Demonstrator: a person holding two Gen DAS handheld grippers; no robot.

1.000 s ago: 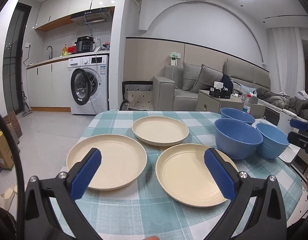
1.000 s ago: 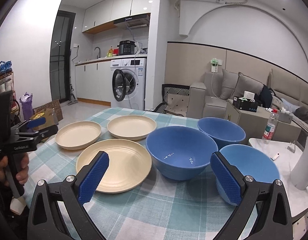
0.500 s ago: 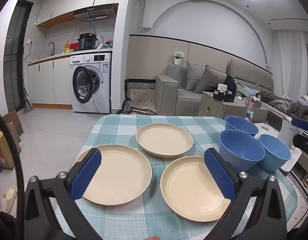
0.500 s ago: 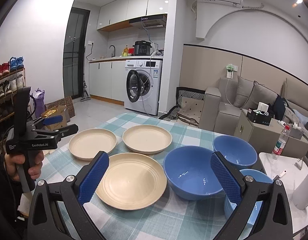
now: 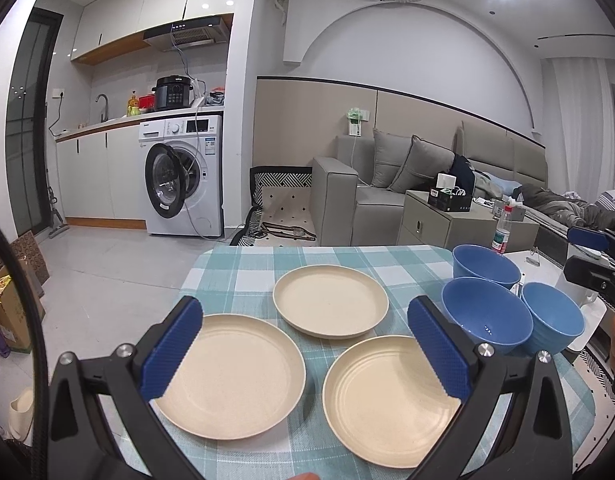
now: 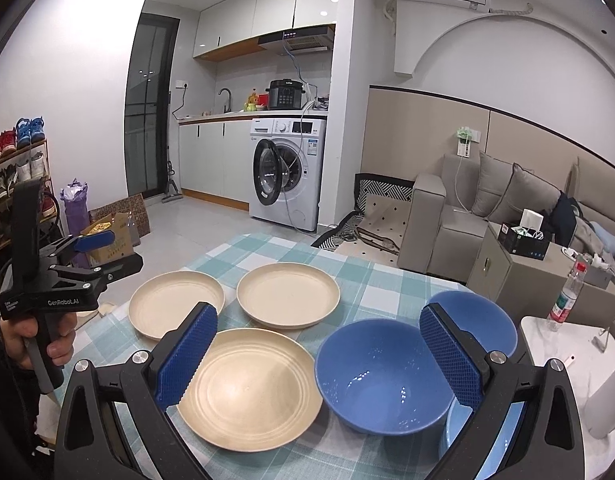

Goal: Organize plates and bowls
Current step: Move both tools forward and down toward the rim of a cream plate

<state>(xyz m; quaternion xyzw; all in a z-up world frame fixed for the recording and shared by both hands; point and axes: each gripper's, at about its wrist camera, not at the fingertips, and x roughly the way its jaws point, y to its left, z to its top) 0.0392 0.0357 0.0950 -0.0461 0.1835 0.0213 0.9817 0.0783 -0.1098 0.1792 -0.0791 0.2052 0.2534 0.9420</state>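
Both grippers are just hanging in the air, held level. Left gripper [image 5: 305, 354] has its jaws spread wide, nothing in them. Right gripper [image 6: 317, 358] same deal, wide apart. A hand [image 6: 35, 338] grips the left one's handle.

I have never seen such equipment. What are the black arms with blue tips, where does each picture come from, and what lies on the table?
They are hand-held grippers, one in each of a person's hands, each with a camera looking along its fingers. One picture comes from the left gripper, the other from the right gripper. Both are open and hold nothing. On the checked tablecloth lie three cream plates and three blue bowls, none stacked. The right view also shows the left gripper in the person's hand.
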